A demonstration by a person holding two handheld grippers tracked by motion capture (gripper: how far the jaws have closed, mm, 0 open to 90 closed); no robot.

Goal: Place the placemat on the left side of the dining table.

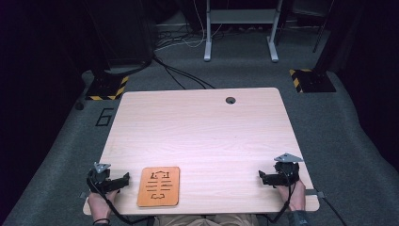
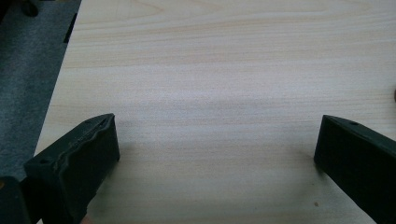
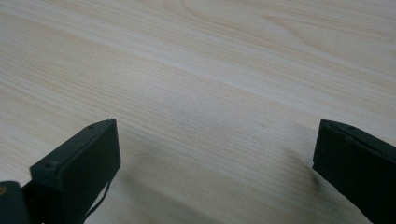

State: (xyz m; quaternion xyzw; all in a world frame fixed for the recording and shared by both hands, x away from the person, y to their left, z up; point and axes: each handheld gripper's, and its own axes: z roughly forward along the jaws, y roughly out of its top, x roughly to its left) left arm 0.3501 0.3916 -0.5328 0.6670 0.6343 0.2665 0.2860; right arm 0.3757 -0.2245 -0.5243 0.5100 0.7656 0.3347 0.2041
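High view: orange board (image 1: 158,186) lies on the counter (image 1: 202,132) at six o'clock, just beside the left hand-held gripper (image 1: 123,179); right hand-held gripper (image 1: 261,176) at four o'clock. Gripper views: both jaw pairs wide apart, empty, over bare wood.

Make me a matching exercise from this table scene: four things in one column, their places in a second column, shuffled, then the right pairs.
Things:
1. orange board
2. left gripper
3. right gripper
4. round cable hole

Places:
A. near the table's far edge
B. near the front right corner, jaws open over bare wood
C. flat near the front edge, left of the middle
D. near the front left corner, just left of the board, jaws open

Pairs: 1-C, 2-D, 3-B, 4-A
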